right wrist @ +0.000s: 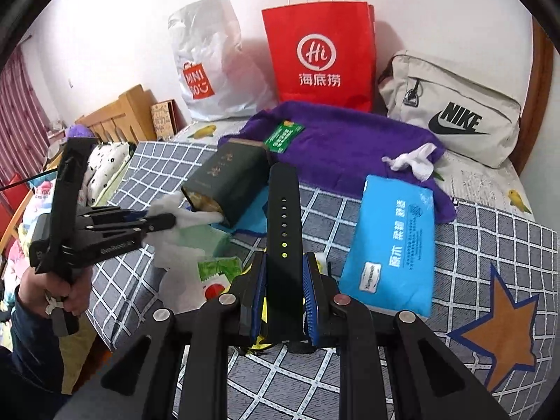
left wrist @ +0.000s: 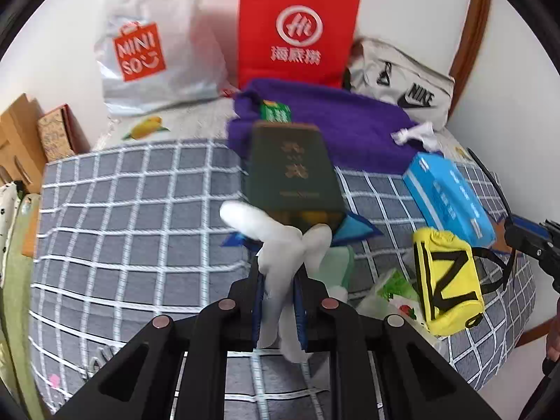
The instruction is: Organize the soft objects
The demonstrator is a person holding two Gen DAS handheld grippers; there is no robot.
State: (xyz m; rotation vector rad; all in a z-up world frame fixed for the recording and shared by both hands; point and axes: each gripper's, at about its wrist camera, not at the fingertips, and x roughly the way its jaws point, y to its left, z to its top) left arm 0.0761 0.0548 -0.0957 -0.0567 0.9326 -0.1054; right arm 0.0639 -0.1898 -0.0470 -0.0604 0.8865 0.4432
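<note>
Clutter covered the grey checked bedspread (left wrist: 122, 210). My left gripper (left wrist: 280, 301) pinched a soft white plush toy (left wrist: 280, 245); my right gripper (right wrist: 283, 301) clamped a black strap (right wrist: 283, 210). Sorting had barely begun.

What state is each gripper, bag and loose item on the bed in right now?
left gripper: shut on white cloth
right gripper: shut on black strap
red paper bag: upright against wall
white Miniso bag: upright, crumpled
Nike bag: lying, zipped
purple towel: spread, rumpled
blue tissue pack: flat on blanket
yellow pouch: on its side
green tin: lying down
</note>
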